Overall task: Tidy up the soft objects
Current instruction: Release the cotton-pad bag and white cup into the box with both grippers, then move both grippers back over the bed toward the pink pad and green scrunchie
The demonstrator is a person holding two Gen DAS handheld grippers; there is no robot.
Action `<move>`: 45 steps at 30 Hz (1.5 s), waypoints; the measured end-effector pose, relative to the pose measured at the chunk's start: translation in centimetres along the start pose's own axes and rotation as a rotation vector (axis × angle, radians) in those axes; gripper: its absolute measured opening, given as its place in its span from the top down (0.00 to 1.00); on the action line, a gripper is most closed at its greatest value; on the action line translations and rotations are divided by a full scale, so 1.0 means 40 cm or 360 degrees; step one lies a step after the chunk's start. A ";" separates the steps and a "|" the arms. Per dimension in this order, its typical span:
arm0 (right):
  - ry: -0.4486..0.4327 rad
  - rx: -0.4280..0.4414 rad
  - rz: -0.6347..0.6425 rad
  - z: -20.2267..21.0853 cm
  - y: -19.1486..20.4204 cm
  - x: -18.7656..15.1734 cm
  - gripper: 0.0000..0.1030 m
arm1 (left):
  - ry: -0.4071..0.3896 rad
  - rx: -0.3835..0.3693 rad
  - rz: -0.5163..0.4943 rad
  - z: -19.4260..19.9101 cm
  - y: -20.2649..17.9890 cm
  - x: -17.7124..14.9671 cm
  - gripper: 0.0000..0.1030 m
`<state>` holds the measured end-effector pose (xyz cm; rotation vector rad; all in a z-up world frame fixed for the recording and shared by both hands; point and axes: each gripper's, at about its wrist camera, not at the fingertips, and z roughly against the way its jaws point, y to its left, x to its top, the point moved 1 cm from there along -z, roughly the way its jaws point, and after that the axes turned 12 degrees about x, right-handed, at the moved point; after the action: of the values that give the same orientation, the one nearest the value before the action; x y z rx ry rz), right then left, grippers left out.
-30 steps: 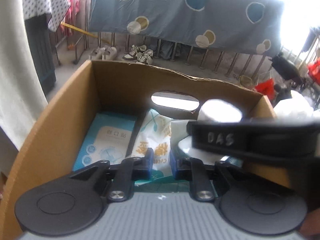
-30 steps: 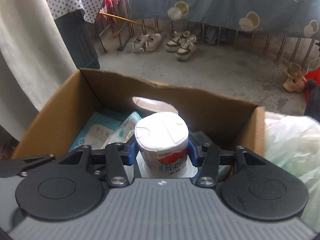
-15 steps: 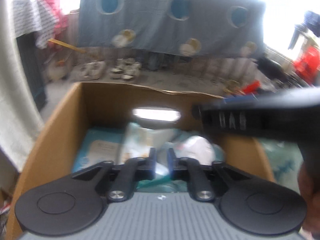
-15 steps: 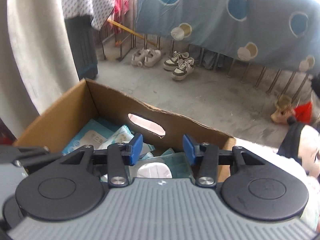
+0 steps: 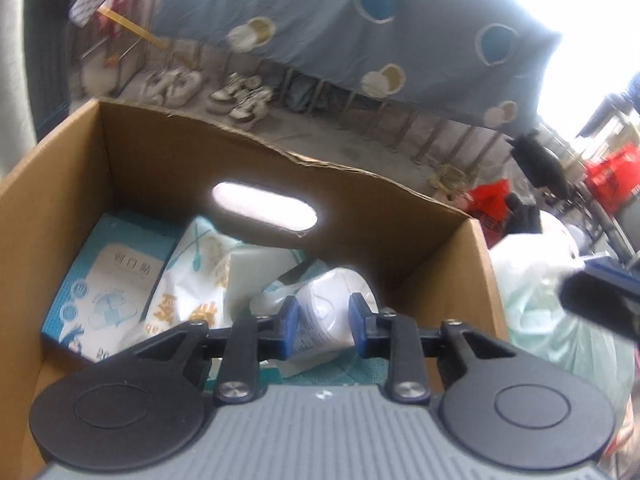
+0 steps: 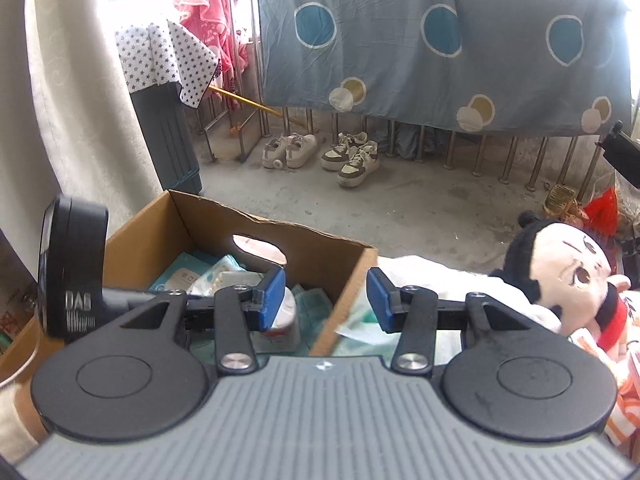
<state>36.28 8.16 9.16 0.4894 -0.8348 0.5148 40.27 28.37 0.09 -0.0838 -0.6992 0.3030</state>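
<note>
The white tissue roll [image 5: 332,312] lies on its side in the cardboard box [image 5: 160,168], light and squashy; take it across the middle. The left tongs [image 5: 323,326] have just been parting and hang loose above it. The right tongs [image 6: 326,298] gape empty near the plush doll [image 6: 560,276], best pinched at its body.

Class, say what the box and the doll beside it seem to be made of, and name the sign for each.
Box: brown corrugated cardboard, matt; ragged torn top edge, punched handle slot.
Doll: probably soft plush fabric; fuzzy black hair, stitched face.
</note>
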 end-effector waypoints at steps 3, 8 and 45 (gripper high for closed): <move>-0.0016 0.0010 -0.0048 0.033 -0.026 -0.015 0.57 | 0.0048 0.0049 0.0068 -0.001 -0.004 0.011 0.72; -0.0077 -0.0002 -0.0060 0.135 -0.062 -0.040 0.56 | 0.0061 0.0148 0.0089 0.001 -0.027 0.019 0.63; -0.0404 -0.0087 -0.0745 0.599 -0.535 -0.579 0.30 | -0.0450 -0.0075 -0.0699 0.273 -0.632 -0.504 0.56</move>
<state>22.57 -27.95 0.29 0.6853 -0.9369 -0.0026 24.87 -2.07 0.38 0.0704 -0.9829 -0.1268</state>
